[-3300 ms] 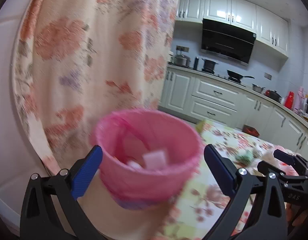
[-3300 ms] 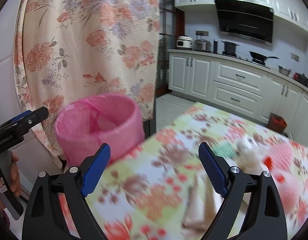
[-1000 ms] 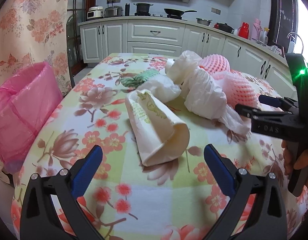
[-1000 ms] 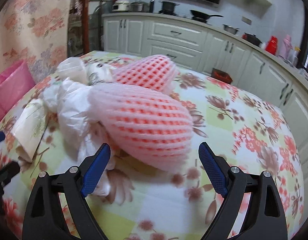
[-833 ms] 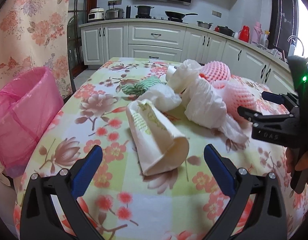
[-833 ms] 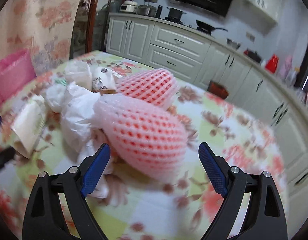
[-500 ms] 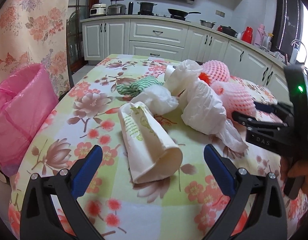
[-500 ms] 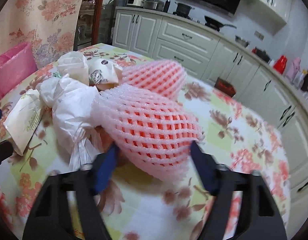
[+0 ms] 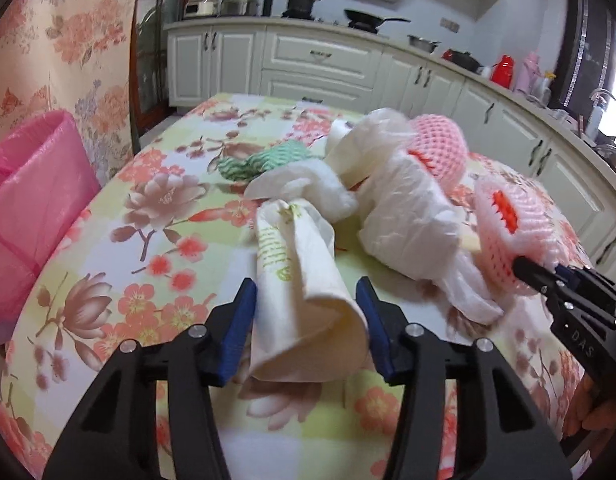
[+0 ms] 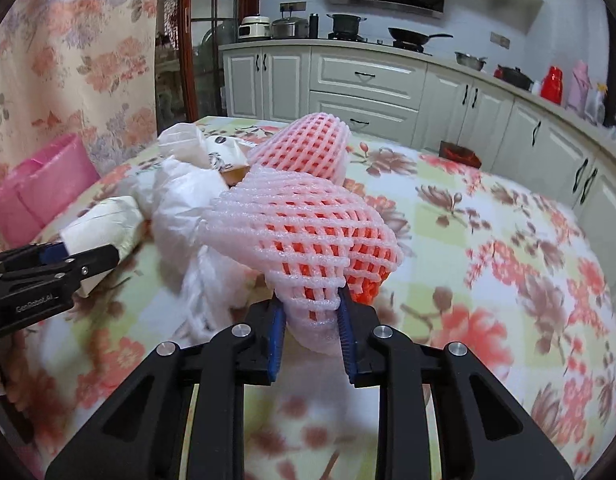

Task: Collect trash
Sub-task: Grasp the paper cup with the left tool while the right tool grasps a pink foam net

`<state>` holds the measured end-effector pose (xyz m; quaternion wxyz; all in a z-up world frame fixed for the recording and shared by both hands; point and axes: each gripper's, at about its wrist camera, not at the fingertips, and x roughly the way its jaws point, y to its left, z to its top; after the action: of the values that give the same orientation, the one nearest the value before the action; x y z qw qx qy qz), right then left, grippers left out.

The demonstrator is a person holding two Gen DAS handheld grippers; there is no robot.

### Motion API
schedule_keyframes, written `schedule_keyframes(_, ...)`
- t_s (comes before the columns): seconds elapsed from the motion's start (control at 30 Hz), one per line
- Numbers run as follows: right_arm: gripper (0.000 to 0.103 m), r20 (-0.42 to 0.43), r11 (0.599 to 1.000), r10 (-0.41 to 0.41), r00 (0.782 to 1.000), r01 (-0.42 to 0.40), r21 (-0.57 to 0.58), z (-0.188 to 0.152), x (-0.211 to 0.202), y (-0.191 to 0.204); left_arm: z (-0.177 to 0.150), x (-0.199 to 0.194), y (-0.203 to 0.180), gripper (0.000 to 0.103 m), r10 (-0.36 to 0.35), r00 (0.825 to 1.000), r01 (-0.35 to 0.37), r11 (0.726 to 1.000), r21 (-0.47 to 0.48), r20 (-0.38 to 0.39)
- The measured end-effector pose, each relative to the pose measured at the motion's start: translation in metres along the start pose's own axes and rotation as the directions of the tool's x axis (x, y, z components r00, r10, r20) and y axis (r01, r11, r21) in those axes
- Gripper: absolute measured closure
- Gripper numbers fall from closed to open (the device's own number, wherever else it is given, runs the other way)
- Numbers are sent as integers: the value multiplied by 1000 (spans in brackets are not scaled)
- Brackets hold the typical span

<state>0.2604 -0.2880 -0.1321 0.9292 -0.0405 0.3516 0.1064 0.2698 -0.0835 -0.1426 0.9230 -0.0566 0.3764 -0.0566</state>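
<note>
Trash lies mid-counter (image 9: 156, 420): a cream paper bag (image 9: 304, 292), long axis running away between the left tongs (image 9: 306, 320), half-closed beside it. Right tongs (image 10: 311, 330) pinch a pink foam net sleeve (image 10: 304, 236); only that view shows this grip. A pink-lined bin (image 9: 24, 220) stands off the left edge.
</note>
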Motion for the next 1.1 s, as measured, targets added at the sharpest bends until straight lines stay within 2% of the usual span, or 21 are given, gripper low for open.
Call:
schedule_keyframes(0.23,78,19,997,50,999,-51,60,-18,-23,8,-16,-25,1,55,-26,999,25,1000,14,36)
schedule_keyframes(0.4,78,36,993,78,996,-81,88,-31,-39,13,-32,-51,-3,56,-8,995,2,998,62,100)
schedule_keyframes(0.43,78,38,993,81,996,-84,87,-33,-41,15,-36,-56,-3,58,-5,994,-3,998,70,109)
schedule_keyframes(0.5,78,38,993,87,996,-90,80,-36,-44,19,-42,-59,-2,86,0,995,-8,997,79,103)
schedule_keyframes(0.57,78,35,992,97,995,-100,76,-39,-47,24,-47,-59,2,90,7,996,-15,996,86,92)
schedule_keyframes(0.67,78,35,992,100,994,-102,68,-41,-51,29,-52,-57,10,89,4,998,-9,997,78,64)
schedule_keyframes(0.73,78,38,993,100,994,-102,66,-41,-53,31,-52,-57,17,85,-3,998,-1,998,65,64)
schedule_keyframes(0.77,78,41,993,99,994,-101,66,-41,-55,31,-52,-60,20,67,-14,998,11,999,49,61)
schedule_keyframes(0.8,78,42,993,99,994,-102,67,-41,-56,31,-52,-62,23,45,-23,998,21,999,33,67)
schedule_keyframes(0.83,78,43,993,98,994,-101,67,-40,-56,32,-51,-63,25,38,-25,997,23,1000,21,74)
schedule_keyframes(0.9,78,43,993,99,994,-102,66,-40,-55,33,-47,-64,27,37,-13,996,12,1000,16,84)
schedule_keyframes(1.1,78,32,993,106,994,-108,50,-40,-54,40,-34,-49,37,37,8,999,-8,1000,-9,45)
